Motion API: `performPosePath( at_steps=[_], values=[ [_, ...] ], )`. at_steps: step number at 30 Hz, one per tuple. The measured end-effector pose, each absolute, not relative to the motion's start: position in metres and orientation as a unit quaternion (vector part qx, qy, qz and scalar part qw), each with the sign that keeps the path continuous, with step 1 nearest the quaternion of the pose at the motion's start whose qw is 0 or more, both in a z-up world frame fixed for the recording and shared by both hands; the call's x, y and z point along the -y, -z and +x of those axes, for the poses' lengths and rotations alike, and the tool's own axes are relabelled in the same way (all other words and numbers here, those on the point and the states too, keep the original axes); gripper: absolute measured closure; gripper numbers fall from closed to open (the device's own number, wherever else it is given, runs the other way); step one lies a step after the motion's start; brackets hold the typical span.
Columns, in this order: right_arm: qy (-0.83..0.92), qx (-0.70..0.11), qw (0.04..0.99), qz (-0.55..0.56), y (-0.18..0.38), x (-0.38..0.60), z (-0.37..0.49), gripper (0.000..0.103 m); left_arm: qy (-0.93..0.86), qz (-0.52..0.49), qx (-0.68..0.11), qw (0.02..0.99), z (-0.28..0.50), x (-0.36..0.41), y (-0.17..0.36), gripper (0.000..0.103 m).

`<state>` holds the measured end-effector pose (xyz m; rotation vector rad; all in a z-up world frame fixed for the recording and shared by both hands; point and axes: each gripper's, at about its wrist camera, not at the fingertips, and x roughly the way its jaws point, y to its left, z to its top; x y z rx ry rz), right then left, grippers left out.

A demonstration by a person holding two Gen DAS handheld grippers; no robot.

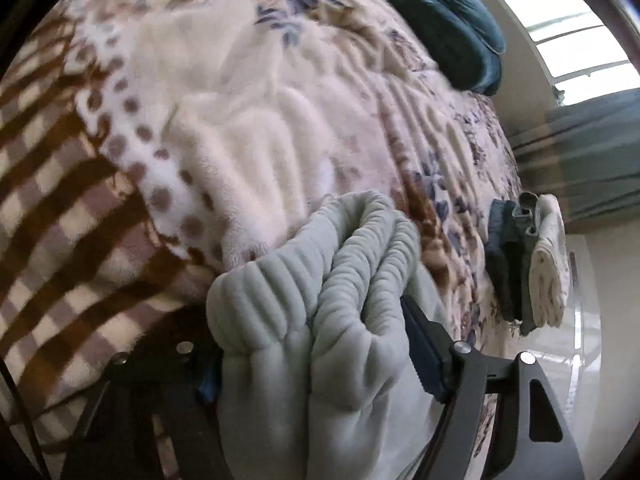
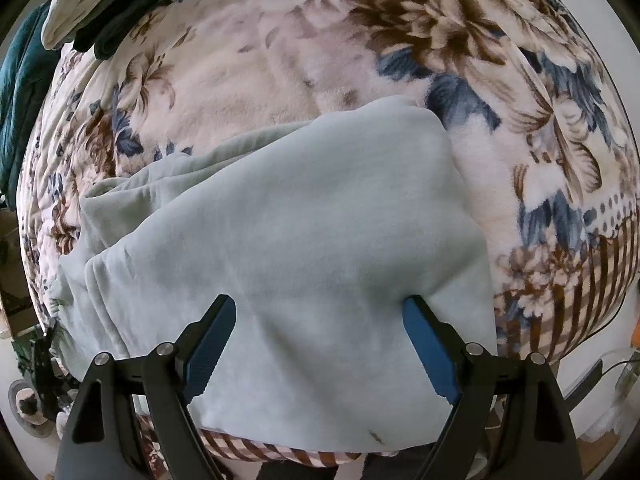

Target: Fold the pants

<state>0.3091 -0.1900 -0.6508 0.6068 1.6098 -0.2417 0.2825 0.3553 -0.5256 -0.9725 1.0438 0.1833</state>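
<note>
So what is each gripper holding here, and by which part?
The left gripper is closed on the pants, at the gathered elastic waistband. The right gripper stands open over the flat fabric, holding nothing.

**Pale green pants, partly folded**

I see the pants (image 2: 280, 216) as soft, pale mint fleece, lying doubled over and filling the centre and lower half of the right wrist frame, mostly smooth, with loose folds trailing to the left. In the left wrist frame the gathered, ribbed waistband (image 1: 360, 248) bunches up at lower centre, thick and rumpled.
</note>
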Motion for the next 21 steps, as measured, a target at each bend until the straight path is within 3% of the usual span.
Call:
performPosePath(
  at_steps=[5, 6, 8, 11, 21],
  values=[
    [0.109, -0.710, 0.642, 0.267, 0.649, 0.189, 0.310, 0.015, -0.081, -0.455, -0.496, 0.735, 0.295, -0.366, 0.559, 0.028],
    [0.106, -0.710, 0.643, 0.265, 0.649, 0.187, 0.310, 0.015, -0.080, -0.439, -0.498, 0.744, 0.297, -0.362, 0.550, 0.030],
    [0.102, -0.710, 0.645, 0.262, 0.648, 0.186, 0.309, 0.015, -0.084, -0.413, -0.496, 0.759, 0.296, -0.354, 0.533, 0.046],
    [0.096, -0.708, 0.648, 0.264, 0.648, 0.186, 0.306, 0.015, -0.097, -0.388, -0.487, 0.777, 0.285, -0.342, 0.507, 0.050],
    [0.078, -0.709, 0.642, 0.282, 0.646, 0.197, 0.304, 0.015, -0.140, -0.381, -0.490, 0.772, 0.288, -0.332, 0.506, 0.052]
  ],
)
